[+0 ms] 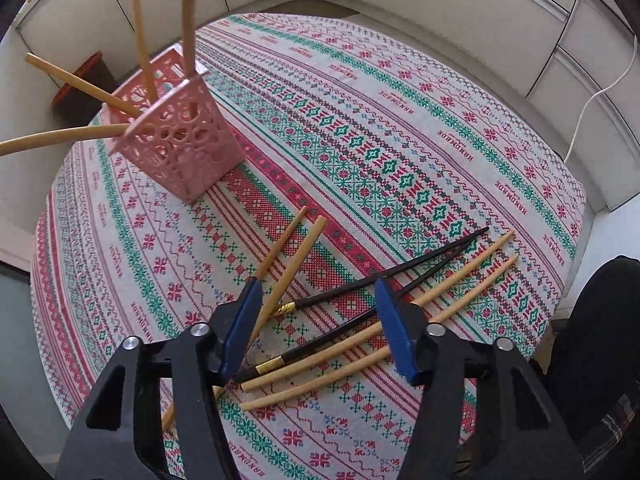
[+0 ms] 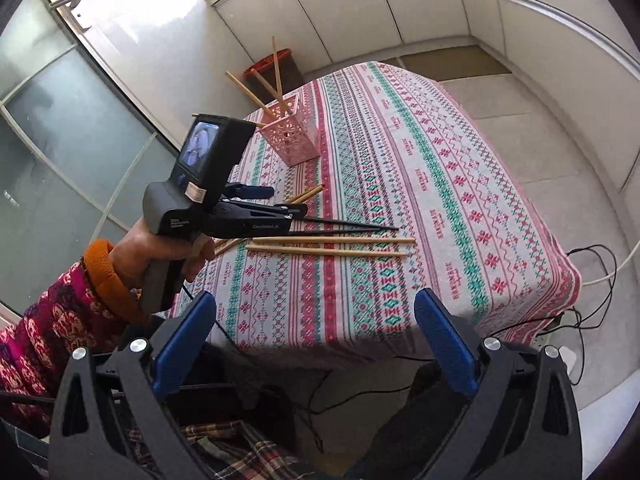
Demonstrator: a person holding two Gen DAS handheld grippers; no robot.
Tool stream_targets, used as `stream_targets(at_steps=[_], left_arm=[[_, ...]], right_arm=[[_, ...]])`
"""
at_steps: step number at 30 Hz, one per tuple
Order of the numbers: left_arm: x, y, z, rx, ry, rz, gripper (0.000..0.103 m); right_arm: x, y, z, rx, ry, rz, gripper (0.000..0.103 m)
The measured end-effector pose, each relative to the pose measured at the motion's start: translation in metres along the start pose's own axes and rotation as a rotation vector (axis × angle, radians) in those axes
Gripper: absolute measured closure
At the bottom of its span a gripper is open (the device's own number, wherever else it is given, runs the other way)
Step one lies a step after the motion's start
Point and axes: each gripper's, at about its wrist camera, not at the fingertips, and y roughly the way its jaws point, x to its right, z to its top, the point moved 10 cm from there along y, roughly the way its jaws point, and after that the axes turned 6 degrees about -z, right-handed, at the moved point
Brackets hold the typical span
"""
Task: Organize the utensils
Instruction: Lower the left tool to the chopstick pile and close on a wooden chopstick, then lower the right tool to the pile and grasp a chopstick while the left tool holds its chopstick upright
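A pink perforated holder (image 1: 182, 148) stands on the patterned tablecloth (image 1: 400, 128) and holds several wooden chopsticks (image 1: 84, 84). It also shows in the right wrist view (image 2: 290, 136). My left gripper (image 1: 316, 312) is open, low over two black chopsticks (image 1: 384, 276) with gold bands. Two wooden chopsticks (image 1: 288, 256) lie by its left finger and two more (image 1: 440, 300) to the right. My right gripper (image 2: 316, 344) is open and empty, held off the table's near edge. The left gripper (image 2: 260, 200) shows there over the chopsticks (image 2: 332, 246).
A red-rimmed bin (image 2: 276, 64) stands on the floor behind the table. White cabinets (image 2: 340, 4) line the wall. Cables (image 2: 592, 280) lie on the floor to the right. A glass door (image 2: 52, 128) is at left.
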Motion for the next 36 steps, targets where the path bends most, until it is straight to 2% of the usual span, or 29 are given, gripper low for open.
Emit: stream_targets(at_steps=[6,10,12,15,19,24,26,28,31,33,34,36], left_arm=[[-0.007,0.027,0.012,-0.046,0.039,0.005,0.065],[-0.008,0.035,0.014,-0.068,0.075,0.018,0.083],[-0.008,0.037,0.013,-0.062,0.089,0.026,0.087],[-0.013,0.025,0.011,-0.005,0.09,0.045,0.09],[-0.02,-0.015,0.002,0.1,0.053,0.053,0.096],[-0.037,-0.086,-0.027,0.271,-0.089,0.041,0.097],[-0.038,-0.109,-0.039,0.327,-0.134,0.059,0.097],[-0.042,-0.133,-0.05,0.389,-0.182,0.068,0.097],[-0.041,-0.165,-0.069,0.482,-0.239,0.081,0.097],[-0.042,-0.188,-0.078,0.538,-0.265,0.089,0.097],[-0.043,-0.201,-0.084,0.569,-0.279,0.092,0.097],[-0.046,-0.226,-0.093,0.622,-0.302,0.092,0.097]], right_arm=[[0.009,0.019,0.01,-0.03,0.012,-0.014,0.007],[0.012,0.029,0.013,-0.053,0.027,-0.013,0.007],[0.014,0.034,0.015,-0.054,0.031,-0.023,0.007],[0.017,0.039,0.018,-0.05,0.045,-0.035,0.007],[0.027,0.049,0.021,-0.06,0.092,-0.091,0.007],[0.03,0.069,0.03,-0.099,0.192,-0.141,0.007],[0.024,0.079,0.043,-0.084,0.219,-0.161,0.007],[0.012,0.091,0.062,-0.038,0.217,-0.196,0.012],[-0.02,0.117,0.086,0.018,0.071,-0.275,0.024],[-0.054,0.139,0.092,0.028,-0.141,-0.305,0.035],[-0.07,0.149,0.092,0.02,-0.235,-0.298,0.037],[-0.11,0.167,0.082,-0.036,-0.453,-0.207,0.038]])
